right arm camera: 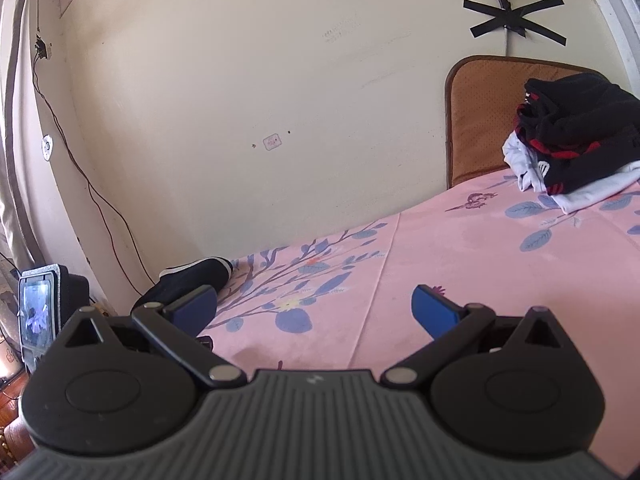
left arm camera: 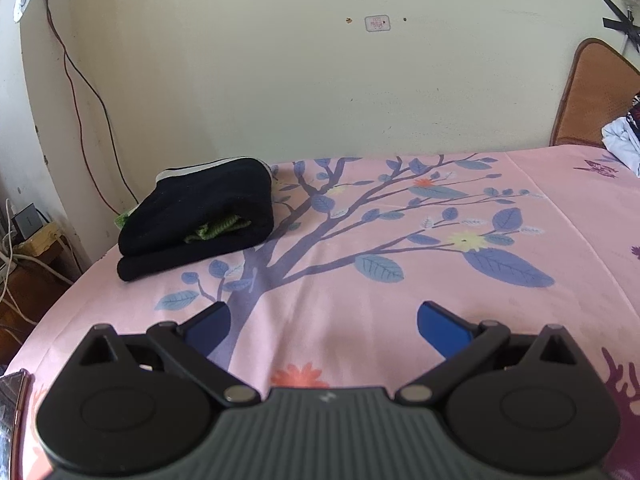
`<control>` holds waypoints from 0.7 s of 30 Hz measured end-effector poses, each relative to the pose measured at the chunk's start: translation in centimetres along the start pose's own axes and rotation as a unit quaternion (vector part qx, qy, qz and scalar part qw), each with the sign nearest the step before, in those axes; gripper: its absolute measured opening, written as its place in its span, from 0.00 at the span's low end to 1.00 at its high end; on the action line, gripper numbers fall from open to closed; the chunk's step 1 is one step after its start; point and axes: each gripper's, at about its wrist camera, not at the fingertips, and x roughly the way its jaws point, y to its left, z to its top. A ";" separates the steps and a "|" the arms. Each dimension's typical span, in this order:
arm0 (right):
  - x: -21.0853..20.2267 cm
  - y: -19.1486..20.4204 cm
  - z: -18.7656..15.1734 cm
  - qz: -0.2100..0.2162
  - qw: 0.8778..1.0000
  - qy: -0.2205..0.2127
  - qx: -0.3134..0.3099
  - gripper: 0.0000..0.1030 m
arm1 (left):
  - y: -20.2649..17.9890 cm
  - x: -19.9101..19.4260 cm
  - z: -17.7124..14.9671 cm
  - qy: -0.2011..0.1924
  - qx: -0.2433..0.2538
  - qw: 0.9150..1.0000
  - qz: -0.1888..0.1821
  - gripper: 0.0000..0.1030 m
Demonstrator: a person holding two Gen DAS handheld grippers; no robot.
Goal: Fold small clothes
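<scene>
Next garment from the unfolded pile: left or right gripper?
Right, probably. The pile sits at the bed's right end, large in the right wrist view but only an edge in the left. Right gripper is open and empty; left gripper faces the folded stack.

Hidden or cut-off items:
- Green garment (left arm camera: 218, 229): mostly buried inside the folded black garment (left arm camera: 200, 216); kind cannot be told.
- Unfolded clothes pile (left arm camera: 624, 140): cut by the right edge in the left wrist view.
- Wall sticker (right arm camera: 271, 142): print too small to read.
- Phone screen (right arm camera: 36, 312) (right wrist view): picture blurred.
</scene>
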 end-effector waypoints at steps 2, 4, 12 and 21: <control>0.0 0.0 0.0 -0.004 1.000 -0.001 0.000 1.00 | -0.1 0.0 0.0 0.002 0.004 1.000 -0.010 1.00; 0.0 -0.1 0.0 -0.011 1.000 -0.003 0.001 1.00 | -0.2 0.0 0.0 0.001 0.008 1.000 -0.018 1.00; 0.0 0.2 -0.1 -0.053 0.999 -0.005 -0.006 1.00 | 0.3 -0.4 -0.1 -0.016 -0.006 1.000 -0.013 1.00; 0.7 0.7 -0.1 -0.077 0.996 0.019 -0.028 1.00 | 1.3 -0.9 -0.2 -0.027 -0.032 0.999 -0.028 1.00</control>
